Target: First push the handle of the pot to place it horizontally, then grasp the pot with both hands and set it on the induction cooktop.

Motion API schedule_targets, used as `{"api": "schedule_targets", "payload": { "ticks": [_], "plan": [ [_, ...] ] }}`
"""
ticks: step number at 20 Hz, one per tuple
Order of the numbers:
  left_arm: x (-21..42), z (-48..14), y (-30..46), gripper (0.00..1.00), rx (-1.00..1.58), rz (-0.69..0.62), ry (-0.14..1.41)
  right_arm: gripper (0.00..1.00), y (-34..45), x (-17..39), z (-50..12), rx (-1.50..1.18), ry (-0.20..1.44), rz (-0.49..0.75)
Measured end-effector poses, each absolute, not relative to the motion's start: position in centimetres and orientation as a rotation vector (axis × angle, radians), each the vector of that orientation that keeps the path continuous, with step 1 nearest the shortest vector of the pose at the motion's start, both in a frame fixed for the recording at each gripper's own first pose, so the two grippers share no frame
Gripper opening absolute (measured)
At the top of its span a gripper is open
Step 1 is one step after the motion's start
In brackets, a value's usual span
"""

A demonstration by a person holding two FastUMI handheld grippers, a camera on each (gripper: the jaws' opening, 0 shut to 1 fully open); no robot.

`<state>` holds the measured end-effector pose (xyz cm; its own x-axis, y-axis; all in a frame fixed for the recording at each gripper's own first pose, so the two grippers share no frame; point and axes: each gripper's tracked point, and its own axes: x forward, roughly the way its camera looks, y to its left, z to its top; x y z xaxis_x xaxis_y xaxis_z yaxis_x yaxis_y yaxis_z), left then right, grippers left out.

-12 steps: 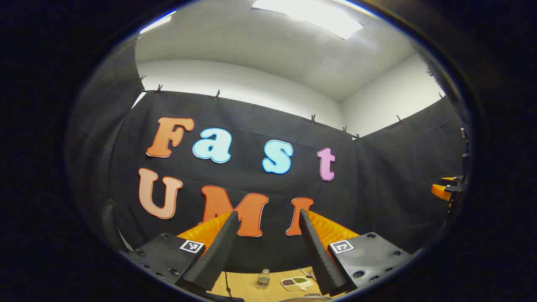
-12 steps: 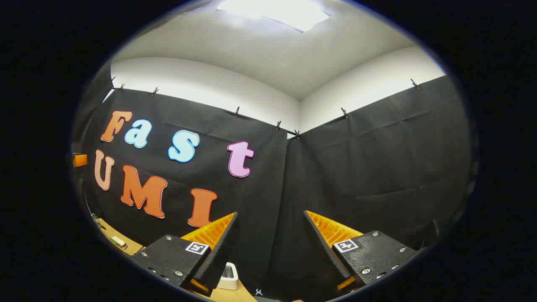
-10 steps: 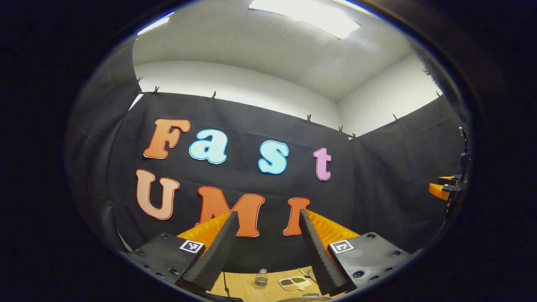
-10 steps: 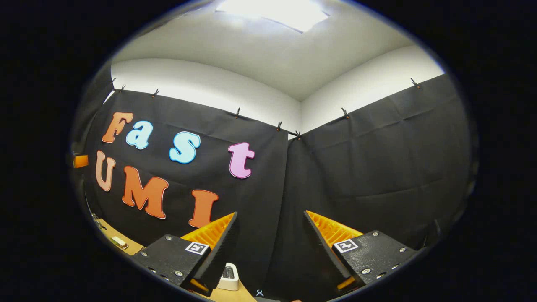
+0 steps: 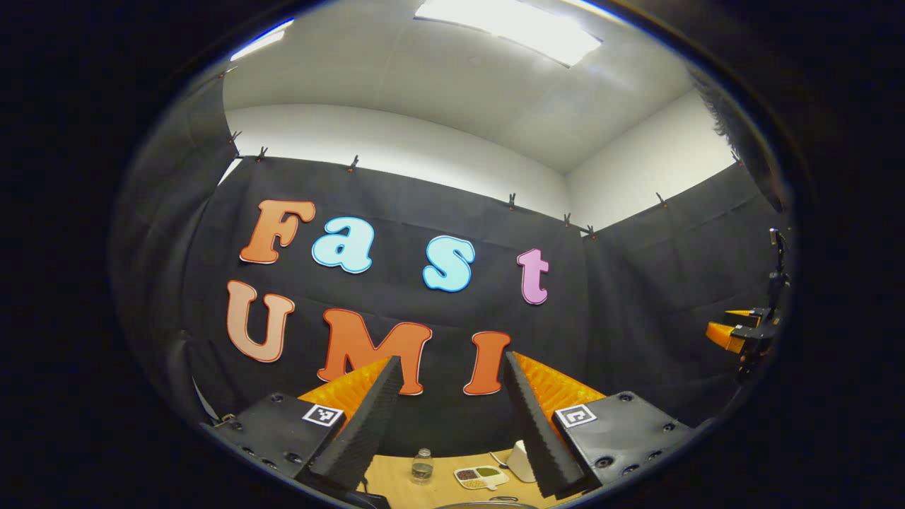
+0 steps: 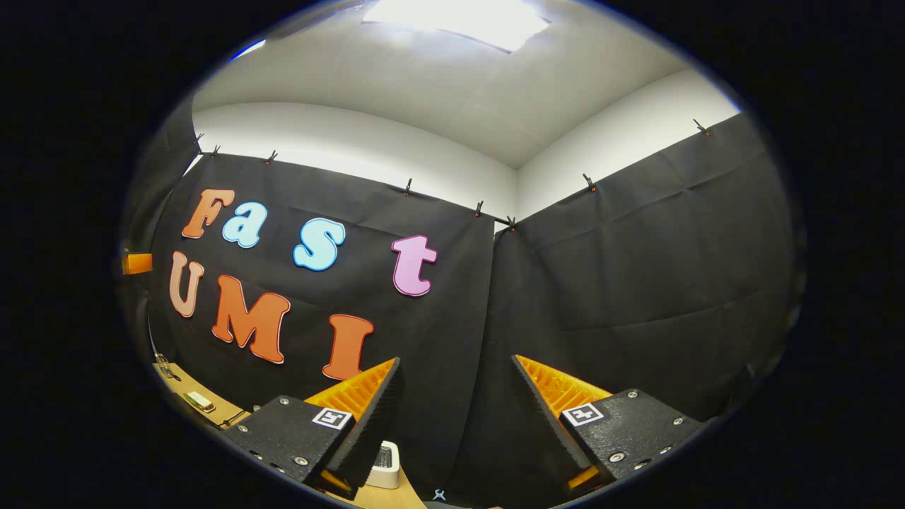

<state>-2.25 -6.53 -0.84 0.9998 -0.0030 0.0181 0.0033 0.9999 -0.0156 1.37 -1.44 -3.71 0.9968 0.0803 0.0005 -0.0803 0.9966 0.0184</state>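
I held both tools high, aimed at the booth wall. My left hand-held gripper stood wide with nothing between its fingers, and my right hand-held gripper likewise. Below the left one, a curved grey metal rim peeked at the bottom edge, probably the pot, though I couldn't be sure. On the light wooden table stood a small clear bottle and a white divided dish. I judged the pot rigid, heavy, slick; best gripped at opposite rim edges. I could read no label.

Bright ceiling panel glare, sharp, fisheye-warped edges
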Motion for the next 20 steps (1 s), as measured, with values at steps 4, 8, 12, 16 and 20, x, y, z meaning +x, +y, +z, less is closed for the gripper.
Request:
{"api": "schedule_targets", "payload": {
  "ticks": [4,8,12,16,20],
  "plan": [
    [-3.8,1.0,-6.4,0.93,0.017,0.063,-0.072,0.93,-1.8,1.9,-4.1,0.027,-0.012,0.108],
    [-4.8,0.6,-6.5,0.94,0.033,0.094,-0.058,0.93,-1.2,2.3,-5.1,0.049,-0.011,0.141],
    [-5.6,-1.6,-4.7,0.93,0.079,0.15,0.03,0.93,0.2,2.9,-6.6,0.071,0.028,0.154],
    [-5.6,-4.6,-3.3,0.72,0.107,0.153,0.116,0.93,2.0,2.8,-6.6,0.079,0.03,0.159],
    [-4.7,-11.9,-2.2,0.16,0.05,0.13,0.321,0.93,2.2,2.6,-6.8,0.054,0.037,0.135]
  ]
}}
